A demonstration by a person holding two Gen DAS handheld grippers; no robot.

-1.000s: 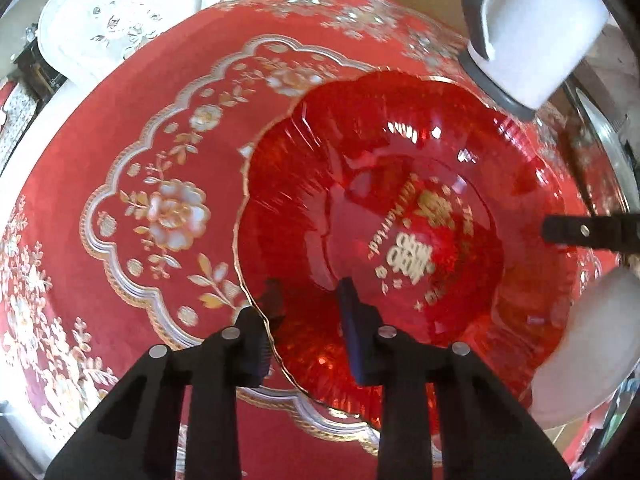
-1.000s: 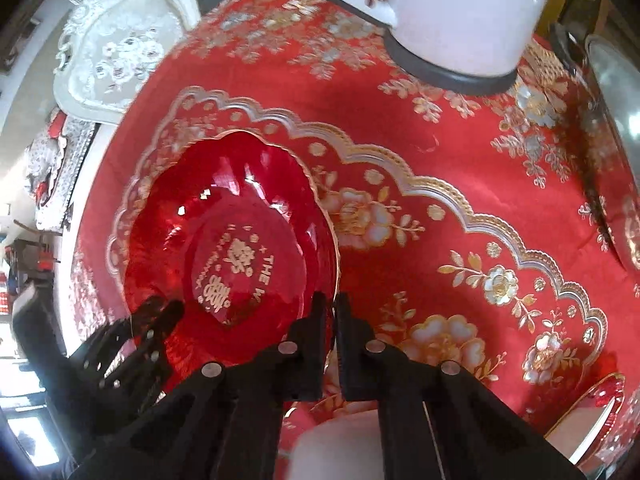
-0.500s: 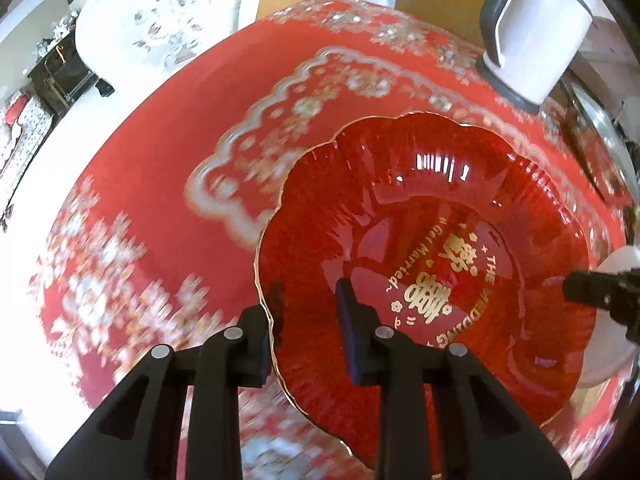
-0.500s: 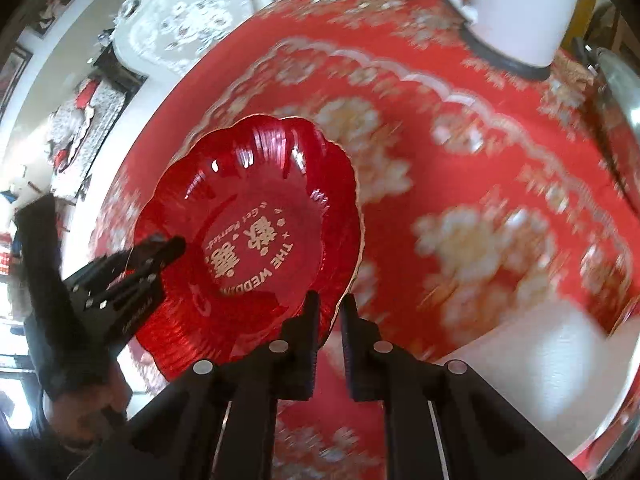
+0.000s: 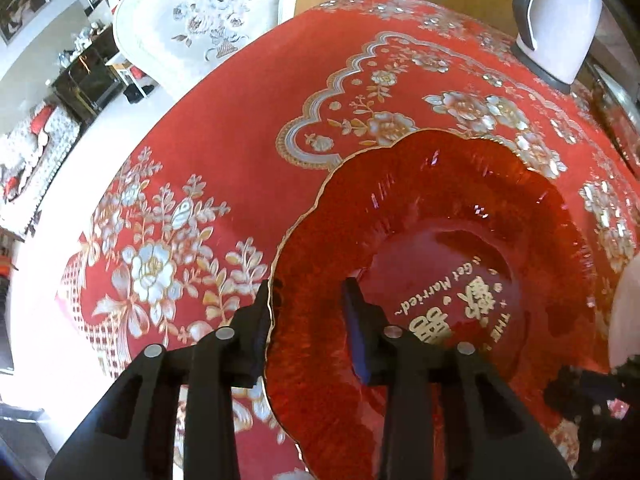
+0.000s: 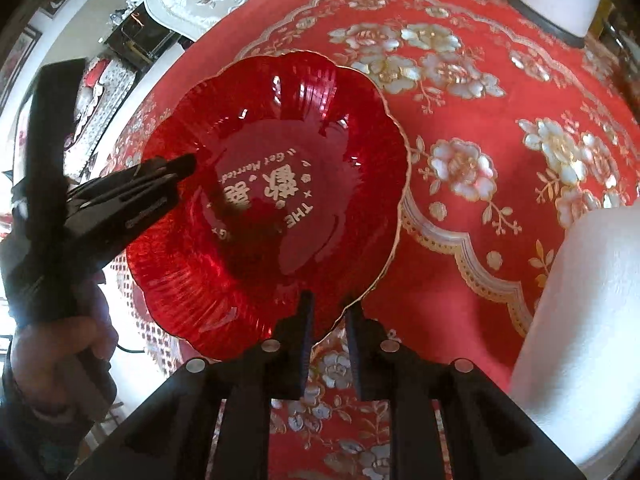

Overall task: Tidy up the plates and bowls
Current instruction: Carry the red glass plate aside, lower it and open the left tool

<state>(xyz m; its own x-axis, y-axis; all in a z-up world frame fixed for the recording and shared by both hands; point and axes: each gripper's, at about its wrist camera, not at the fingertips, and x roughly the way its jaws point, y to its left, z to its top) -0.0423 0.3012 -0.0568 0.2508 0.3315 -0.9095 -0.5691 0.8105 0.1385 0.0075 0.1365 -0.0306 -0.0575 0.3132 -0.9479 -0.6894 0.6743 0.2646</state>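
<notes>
The red plate (image 6: 276, 200) now hangs higher above the desk (image 5: 240, 128) than a second ago and has swung toward the left edge of the cloth, so the scalloped border it covered earlier lies open beyond it. Its gold lettering has turned and reads upside down in the right wrist view. The white kettle (image 5: 560, 20) looks farther off than before, and the person's hand (image 6: 52, 344) around the left gripper (image 6: 188, 168) now shows.

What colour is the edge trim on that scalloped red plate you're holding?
Gold: a thin gilt line along the red plate rim, clearest in the right wrist view.
</notes>
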